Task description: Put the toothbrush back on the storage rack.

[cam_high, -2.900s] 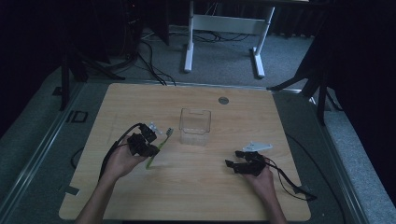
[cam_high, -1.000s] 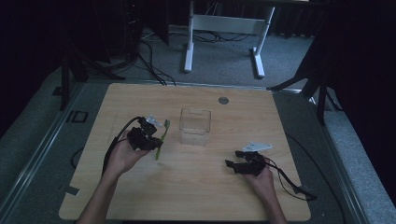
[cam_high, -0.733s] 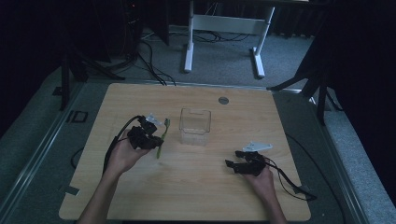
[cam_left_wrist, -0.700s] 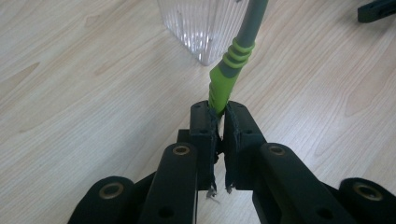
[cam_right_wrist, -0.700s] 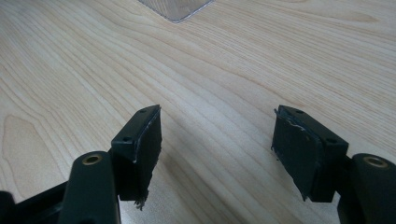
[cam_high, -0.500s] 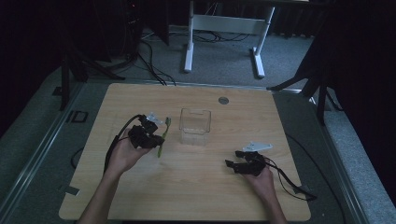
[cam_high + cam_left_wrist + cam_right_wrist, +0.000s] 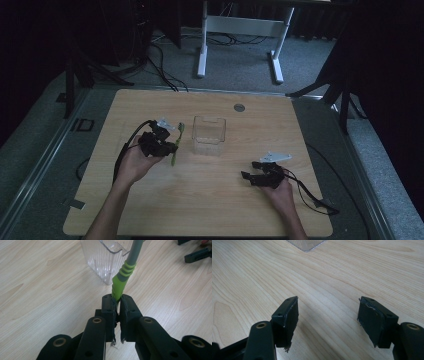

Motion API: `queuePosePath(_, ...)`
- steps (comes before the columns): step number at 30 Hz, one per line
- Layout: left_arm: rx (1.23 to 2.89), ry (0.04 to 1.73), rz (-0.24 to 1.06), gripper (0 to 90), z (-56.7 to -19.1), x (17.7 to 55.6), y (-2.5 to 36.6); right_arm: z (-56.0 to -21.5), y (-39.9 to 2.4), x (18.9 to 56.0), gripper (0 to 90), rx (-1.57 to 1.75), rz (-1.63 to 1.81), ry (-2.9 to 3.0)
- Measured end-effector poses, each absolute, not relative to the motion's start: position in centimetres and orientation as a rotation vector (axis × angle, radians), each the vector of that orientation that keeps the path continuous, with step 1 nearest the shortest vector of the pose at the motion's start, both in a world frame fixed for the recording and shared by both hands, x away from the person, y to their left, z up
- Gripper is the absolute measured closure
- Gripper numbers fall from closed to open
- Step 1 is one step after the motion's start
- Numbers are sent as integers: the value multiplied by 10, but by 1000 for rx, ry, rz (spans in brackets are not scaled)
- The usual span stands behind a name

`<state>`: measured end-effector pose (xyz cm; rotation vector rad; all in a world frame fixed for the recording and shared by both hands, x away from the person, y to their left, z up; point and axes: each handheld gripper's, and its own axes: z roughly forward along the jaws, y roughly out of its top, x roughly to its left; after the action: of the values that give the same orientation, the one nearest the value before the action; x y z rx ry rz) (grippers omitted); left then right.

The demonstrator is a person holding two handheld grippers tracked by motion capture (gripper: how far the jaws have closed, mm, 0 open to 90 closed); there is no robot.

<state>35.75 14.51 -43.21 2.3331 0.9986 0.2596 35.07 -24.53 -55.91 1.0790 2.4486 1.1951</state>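
Note:
A green and grey toothbrush [image 7: 123,277] is clamped between the black jaws of my left gripper [image 7: 117,305], which is shut on its green handle. In the high view the toothbrush [image 7: 176,142] stands tilted just left of a clear plastic cup [image 7: 209,135], held off the table by the left gripper [image 7: 167,147]. The cup [image 7: 105,257] rises right behind the handle in the left gripper view. My right gripper [image 7: 250,172] rests low on the table at the right, its jaws wide open with bare wood between them [image 7: 328,308].
The light wooden table [image 7: 200,200] has a round grommet [image 7: 239,107] near its far edge. Cables trail from both grippers. A white desk frame [image 7: 240,30] and dark stands are on the floor beyond the table.
My left gripper has lifted the toothbrush and carried it up and right, closer to the clear cup. The right gripper has stayed in place.

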Motion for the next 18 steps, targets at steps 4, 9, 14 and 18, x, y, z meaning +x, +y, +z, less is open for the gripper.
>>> queuePosePath(4, 2329, 996, 264, 825, -431, 358, 144, -559, -245, 351, 326, 1079, 1195, 2448)
queuePosePath(9, 2315, 993, 267, 825, -429, 358, 143, -559, -245, 351, 326, 1079, 1195, 2447)
queuePosePath(14, 2308, 992, 269, 825, -427, 359, 143, -559, -245, 351, 326, 1079, 1195, 2447)
queuePosePath(18, 2305, 988, 272, 825, -425, 359, 141, -559, -245, 351, 326, 1079, 1195, 2448)
